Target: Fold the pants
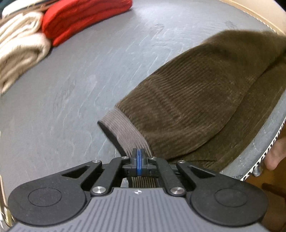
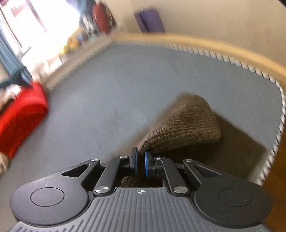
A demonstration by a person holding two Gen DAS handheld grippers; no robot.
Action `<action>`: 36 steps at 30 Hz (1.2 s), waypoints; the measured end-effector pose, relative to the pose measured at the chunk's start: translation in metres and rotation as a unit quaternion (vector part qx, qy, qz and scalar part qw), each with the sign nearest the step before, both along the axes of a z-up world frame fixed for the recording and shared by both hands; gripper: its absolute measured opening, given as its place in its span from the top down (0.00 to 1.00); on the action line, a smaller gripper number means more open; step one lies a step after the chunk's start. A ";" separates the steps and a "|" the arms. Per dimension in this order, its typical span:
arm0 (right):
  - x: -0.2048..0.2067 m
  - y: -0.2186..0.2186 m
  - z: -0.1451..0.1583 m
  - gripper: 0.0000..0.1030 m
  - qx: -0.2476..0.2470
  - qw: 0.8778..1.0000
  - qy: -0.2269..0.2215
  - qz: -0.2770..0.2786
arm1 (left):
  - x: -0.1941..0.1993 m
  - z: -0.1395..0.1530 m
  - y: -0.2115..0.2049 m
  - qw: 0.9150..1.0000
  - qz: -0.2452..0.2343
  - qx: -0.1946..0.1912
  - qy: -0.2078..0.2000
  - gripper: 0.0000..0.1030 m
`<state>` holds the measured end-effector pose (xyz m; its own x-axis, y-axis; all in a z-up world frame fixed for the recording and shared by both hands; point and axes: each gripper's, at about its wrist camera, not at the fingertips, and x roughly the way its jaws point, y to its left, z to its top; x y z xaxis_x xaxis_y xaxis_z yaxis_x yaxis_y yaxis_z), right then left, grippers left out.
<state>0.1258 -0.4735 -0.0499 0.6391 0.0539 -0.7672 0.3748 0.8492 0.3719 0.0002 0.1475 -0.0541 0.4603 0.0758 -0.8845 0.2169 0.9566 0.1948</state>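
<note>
Pants (image 1: 187,100) lying brown on grey mat (image 1: 80,89), both tongs pinching them.
Left gripper (image 1: 139,157) clamping the hem; right gripper (image 2: 141,160) gripping a fold, nearly closed. Red stack (image 1: 84,16) and cream stack (image 1: 19,51) sitting far ahead-left, blocking nothing.

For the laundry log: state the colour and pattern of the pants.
Dark olive-brown ribbed corduroy pants, with a paler ribbed cuff; clearest in the left wrist view.

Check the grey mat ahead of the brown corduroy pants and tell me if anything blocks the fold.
Nothing visible blocks it. Both grippers, left gripper and right gripper, already pinch the brown corduroy pants. The grey mat ahead is bare; the red folded garment and cream folded garment sit off at its far left edge.
</note>
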 end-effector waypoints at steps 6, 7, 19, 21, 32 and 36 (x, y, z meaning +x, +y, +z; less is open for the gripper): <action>0.008 -0.016 -0.031 0.92 0.030 0.999 0.040 0.021 | 0.010 0.015 0.029 0.990 0.088 -0.115 0.000 0.82; 0.010 -0.019 -0.034 0.91 0.041 0.998 0.039 0.017 | 0.012 0.016 0.032 0.987 0.095 -0.133 0.004 0.74; 0.019 -0.031 -0.038 0.91 0.083 0.996 0.025 -0.005 | 0.032 -0.021 0.021 0.969 0.113 -0.179 0.129 0.37; 0.019 -0.034 -0.039 0.91 0.084 0.996 0.023 -0.006 | 0.037 -0.031 0.021 0.967 0.111 -0.177 0.148 0.37; 0.013 -0.055 -0.043 0.88 0.129 0.990 -0.004 -0.053 | 0.053 -0.037 0.047 0.930 0.212 -0.264 0.145 0.19; 0.013 -0.066 -0.052 0.87 0.159 0.984 0.001 -0.079 | 0.059 -0.035 0.051 0.933 0.241 -0.233 0.133 0.28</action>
<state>0.1391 -0.5397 -0.1015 0.6575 0.1910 -0.7289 0.4939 0.6213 0.6083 0.0590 0.1984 -0.0890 0.2309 -0.2037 -0.9514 -0.2781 0.9233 -0.2651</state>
